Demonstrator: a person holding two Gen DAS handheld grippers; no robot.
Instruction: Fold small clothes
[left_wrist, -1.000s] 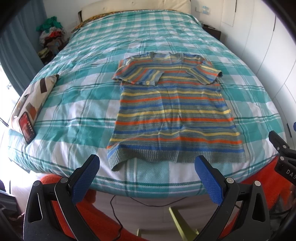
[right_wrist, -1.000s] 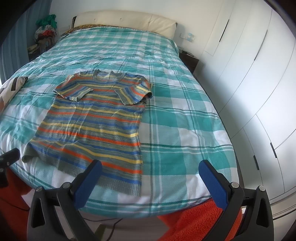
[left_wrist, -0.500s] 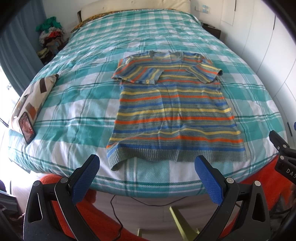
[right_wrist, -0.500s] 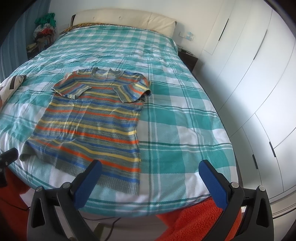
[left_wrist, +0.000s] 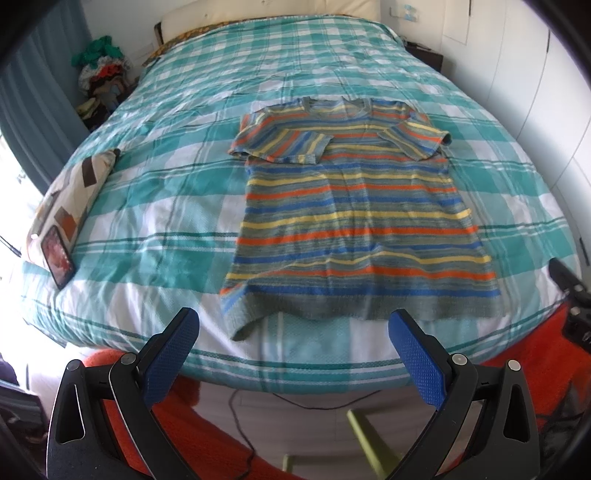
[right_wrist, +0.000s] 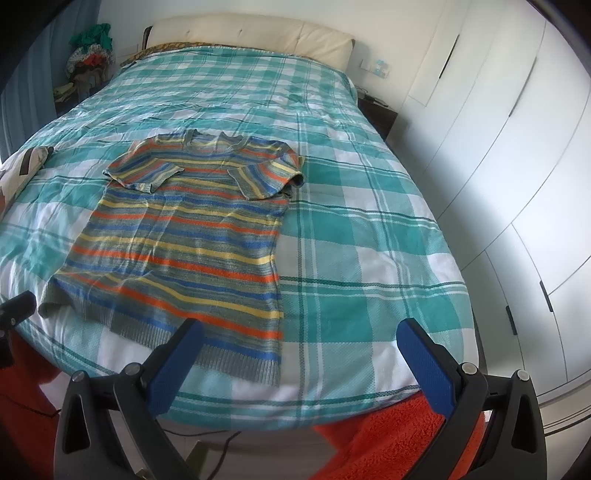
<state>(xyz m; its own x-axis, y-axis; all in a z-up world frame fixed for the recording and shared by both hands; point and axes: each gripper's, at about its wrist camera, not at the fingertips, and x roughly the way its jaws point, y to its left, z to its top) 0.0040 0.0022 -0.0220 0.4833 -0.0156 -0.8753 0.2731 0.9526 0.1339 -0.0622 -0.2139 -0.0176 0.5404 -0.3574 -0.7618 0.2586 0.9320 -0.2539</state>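
Observation:
A small striped knit t-shirt (left_wrist: 351, 221) in orange, yellow, blue and grey lies flat on the bed, both short sleeves folded inward over the chest, hem toward me. It also shows in the right wrist view (right_wrist: 192, 240), left of centre. My left gripper (left_wrist: 295, 332) is open and empty, held off the bed's near edge just below the hem. My right gripper (right_wrist: 299, 339) is open and empty, near the shirt's right hem corner. The right gripper's tip (left_wrist: 569, 291) shows at the far right of the left wrist view.
The bed has a teal and white checked cover (left_wrist: 147, 229). A patterned cushion (left_wrist: 70, 195) with a phone (left_wrist: 57, 256) on it lies at the left edge. White wardrobe doors (right_wrist: 498, 147) stand on the right. An orange rug (right_wrist: 388, 435) lies on the floor.
Both grippers have moved slightly forward and up toward the bed; the shirt sits a little lower and closer in both views. The shirt itself has not moved.

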